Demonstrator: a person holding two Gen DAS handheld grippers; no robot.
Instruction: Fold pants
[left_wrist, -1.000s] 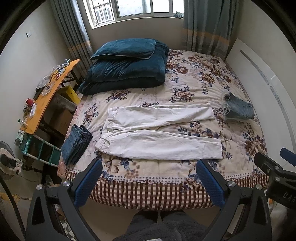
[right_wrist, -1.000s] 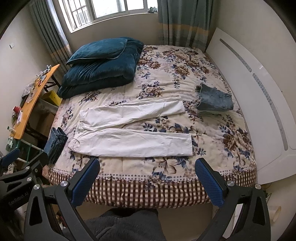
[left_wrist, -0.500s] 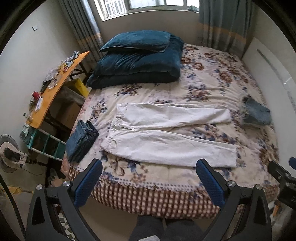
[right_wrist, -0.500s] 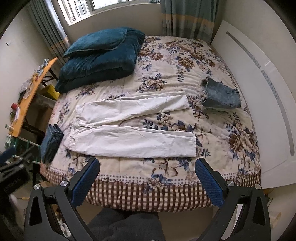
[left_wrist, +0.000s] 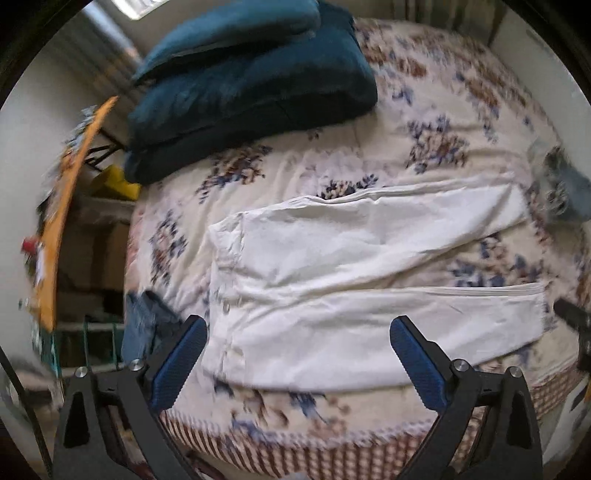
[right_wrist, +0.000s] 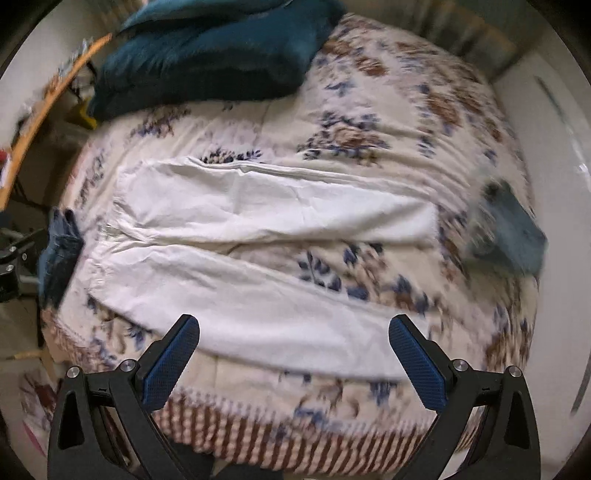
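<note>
White pants (left_wrist: 351, 280) lie flat on the floral bed, waist at the left, two legs spread toward the right; they also show in the right wrist view (right_wrist: 258, 251). My left gripper (left_wrist: 297, 360) is open and empty, hovering over the near edge of the pants by the waist end. My right gripper (right_wrist: 293, 360) is open and empty, hovering over the near leg. Both views are blurred by motion.
Dark teal pillows and a duvet (left_wrist: 251, 85) lie at the head of the bed. Folded blue jeans (right_wrist: 59, 247) lie at the left bed edge, a folded denim piece (right_wrist: 513, 232) at the right. An orange table (left_wrist: 59, 221) stands left of the bed.
Both grippers have moved forward and down toward the bed, so the pants fill much more of each view. Both stay open. The pants have not moved.
</note>
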